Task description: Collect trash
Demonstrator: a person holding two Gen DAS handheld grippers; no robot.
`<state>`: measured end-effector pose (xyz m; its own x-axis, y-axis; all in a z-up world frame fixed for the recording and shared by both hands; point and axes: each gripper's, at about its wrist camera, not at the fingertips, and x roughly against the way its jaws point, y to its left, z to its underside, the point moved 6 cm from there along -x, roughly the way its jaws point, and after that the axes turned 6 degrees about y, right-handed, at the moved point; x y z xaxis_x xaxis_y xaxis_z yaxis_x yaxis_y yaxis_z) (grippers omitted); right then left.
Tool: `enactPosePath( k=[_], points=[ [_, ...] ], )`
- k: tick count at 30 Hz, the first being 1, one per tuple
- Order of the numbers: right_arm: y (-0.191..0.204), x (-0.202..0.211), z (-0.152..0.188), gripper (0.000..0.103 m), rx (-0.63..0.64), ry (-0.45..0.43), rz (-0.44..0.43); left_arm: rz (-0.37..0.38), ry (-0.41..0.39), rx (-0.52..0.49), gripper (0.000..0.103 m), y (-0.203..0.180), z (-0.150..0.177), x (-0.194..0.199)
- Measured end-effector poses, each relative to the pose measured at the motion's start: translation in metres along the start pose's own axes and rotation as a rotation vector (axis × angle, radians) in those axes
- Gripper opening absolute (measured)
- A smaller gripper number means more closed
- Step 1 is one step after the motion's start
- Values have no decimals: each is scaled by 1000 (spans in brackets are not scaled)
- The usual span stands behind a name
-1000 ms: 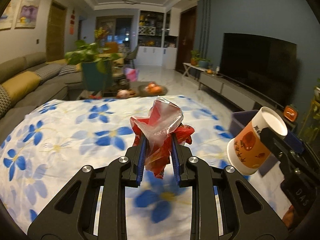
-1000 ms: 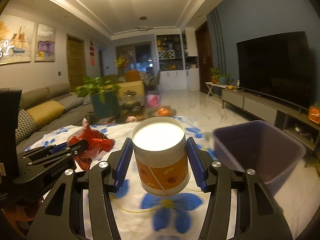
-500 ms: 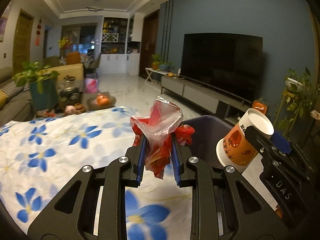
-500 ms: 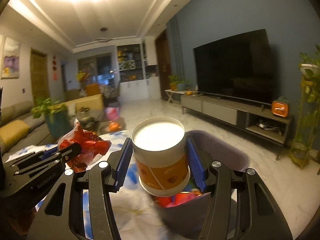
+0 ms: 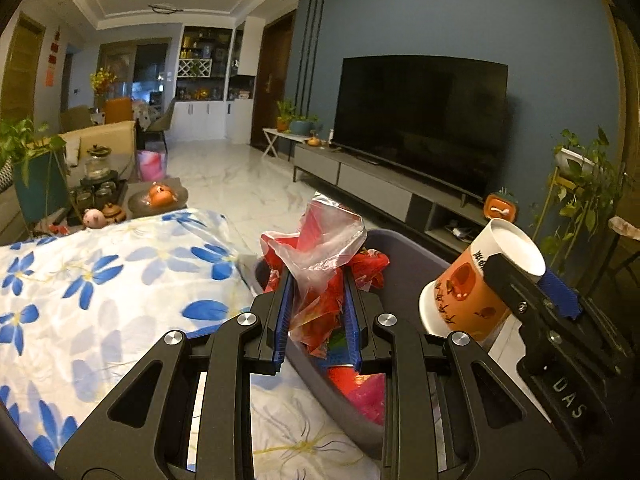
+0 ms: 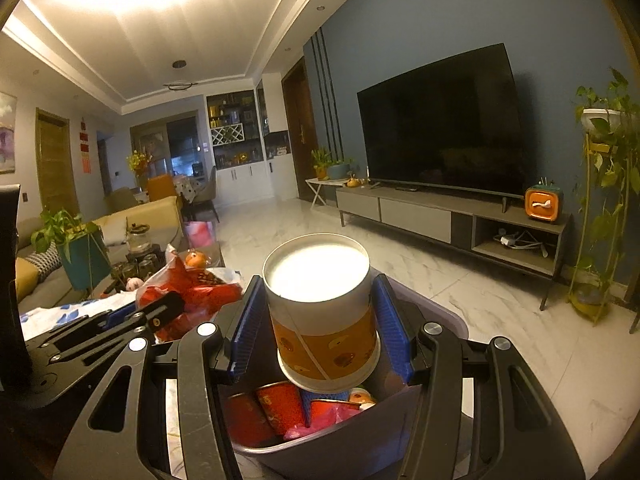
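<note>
Trash: paper cup (image 6: 324, 312) clamped in our right gripper (image 6: 320, 320) over the purple bin (image 6: 452, 320); crumpled red wrapper (image 5: 324, 280) pinched in our left gripper (image 5: 318, 316), bin rim at 1 o'clock. We should centre both over the opening, then release 1 at a time.

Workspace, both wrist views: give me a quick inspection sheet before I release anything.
Surface: table under a blue-flowered cloth.
Job's things: crumpled red wrapper and paper cup, both above the grey bin; the bin already holds red trash.
Clutter: tea set on a far table.
Grippers: left gripper shut on the wrapper; right gripper shut on the cup.
Cables: white cords in the TV stand's open shelf.
Surroundings: television, sofa, potted plants, marble floor.
</note>
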<state>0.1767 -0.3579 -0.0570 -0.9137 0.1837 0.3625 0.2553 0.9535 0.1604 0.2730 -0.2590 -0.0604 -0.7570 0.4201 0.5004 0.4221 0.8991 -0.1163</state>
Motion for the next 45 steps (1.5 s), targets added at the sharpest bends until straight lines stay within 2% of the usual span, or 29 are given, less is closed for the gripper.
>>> enactPosePath(
  k=[17,19,21,23,26,28,30,35,37,39,41,45],
  points=[
    [-4,-26,12,55,-4,52,-13,87,57,22,24,5,15,-30],
    [-4,-27,13,61,-1,54,-17,95,60,19,25,5,16,-32],
    [-5,-28,14,66,3,56,-14,102,65,15,29,3,18,-35],
    [-8,-26,15,67,-4,54,-7,92,73,8,34,3,19,-37],
    [-17,-23,17,69,-26,61,4,96,83,8,44,4,21,-37],
    [-19,-20,18,73,-35,67,11,94,71,11,56,5,21,-35],
    [-19,-14,20,75,-32,62,24,110,62,14,60,6,21,-32],
    [-17,-2,22,81,-30,56,43,56,51,4,71,14,23,-21],
    [-15,5,23,88,-30,56,54,9,44,10,79,24,27,-11],
    [-12,8,24,89,-19,59,60,-51,36,3,83,33,30,0],
    [-5,12,26,97,-1,67,67,-112,28,-8,87,40,34,12],
    [14,21,29,98,26,75,53,-194,35,-1,92,57,46,42]
  ],
)
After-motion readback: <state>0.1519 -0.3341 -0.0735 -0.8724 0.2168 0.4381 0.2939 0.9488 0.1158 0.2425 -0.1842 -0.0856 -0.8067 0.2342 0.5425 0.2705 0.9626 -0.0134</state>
